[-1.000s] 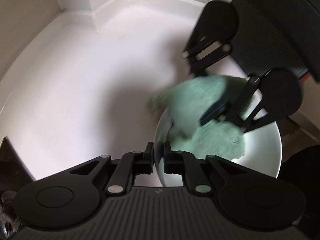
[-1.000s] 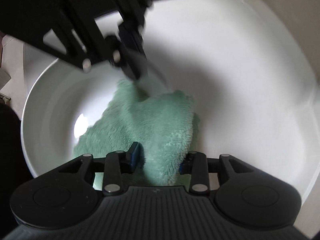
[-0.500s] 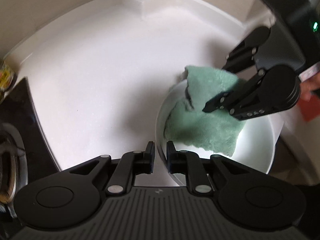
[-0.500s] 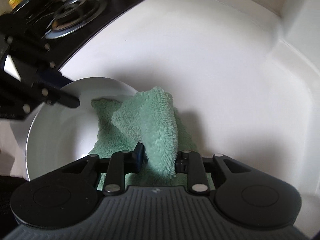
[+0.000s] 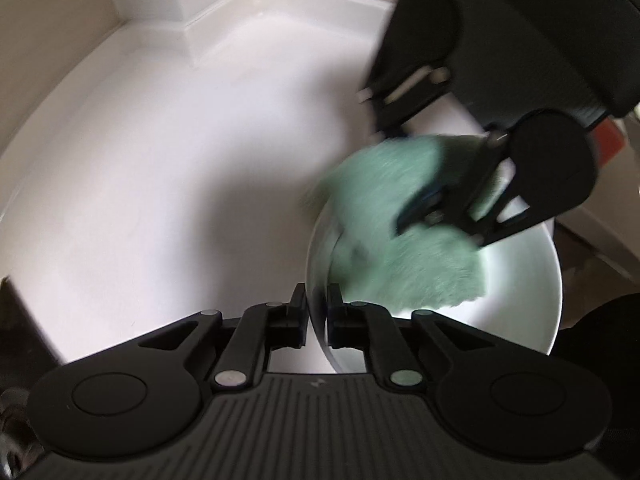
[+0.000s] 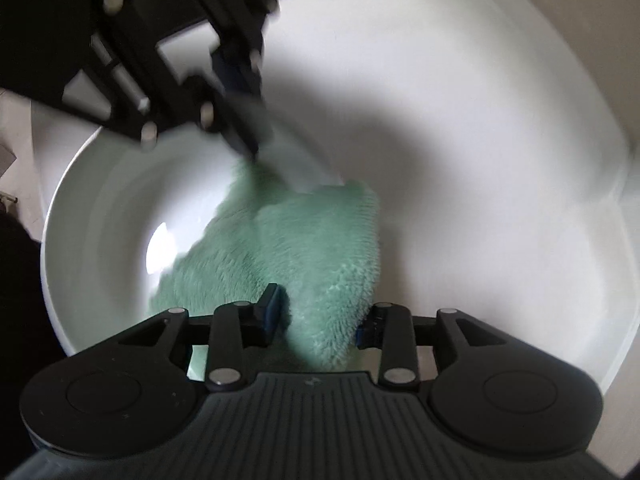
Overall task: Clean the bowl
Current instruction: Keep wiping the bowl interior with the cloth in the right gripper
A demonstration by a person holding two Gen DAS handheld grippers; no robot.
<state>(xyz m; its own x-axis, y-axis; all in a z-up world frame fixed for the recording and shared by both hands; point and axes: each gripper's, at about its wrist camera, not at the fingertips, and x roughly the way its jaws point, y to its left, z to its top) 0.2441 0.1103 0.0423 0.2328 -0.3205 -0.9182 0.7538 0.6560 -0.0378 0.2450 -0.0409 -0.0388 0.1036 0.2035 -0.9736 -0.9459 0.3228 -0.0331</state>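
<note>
A white bowl (image 5: pixel 520 320) sits tilted over the white counter. My left gripper (image 5: pixel 317 320) is shut on the bowl's near rim. It shows in the right wrist view (image 6: pixel 244 132) clamping the far rim of the bowl (image 6: pixel 100 220). My right gripper (image 6: pixel 320 320) is shut on a fluffy green cloth (image 6: pixel 304 248) that lies against the bowl's inside and over its right rim. In the left wrist view the right gripper (image 5: pixel 408 184) comes in from the upper right, holding the cloth (image 5: pixel 384 240) inside the bowl. The picture is motion-blurred.
The white counter (image 5: pixel 160 160) spreads to the left, ending at a raised white edge and a wall corner (image 5: pixel 188 20) at the back. A dark stove edge (image 5: pixel 16 320) shows at the far left.
The right gripper swept the cloth from the bowl's rim back deeper into the bowl. The left gripper kept its hold on the rim and the bowl turned with it.
</note>
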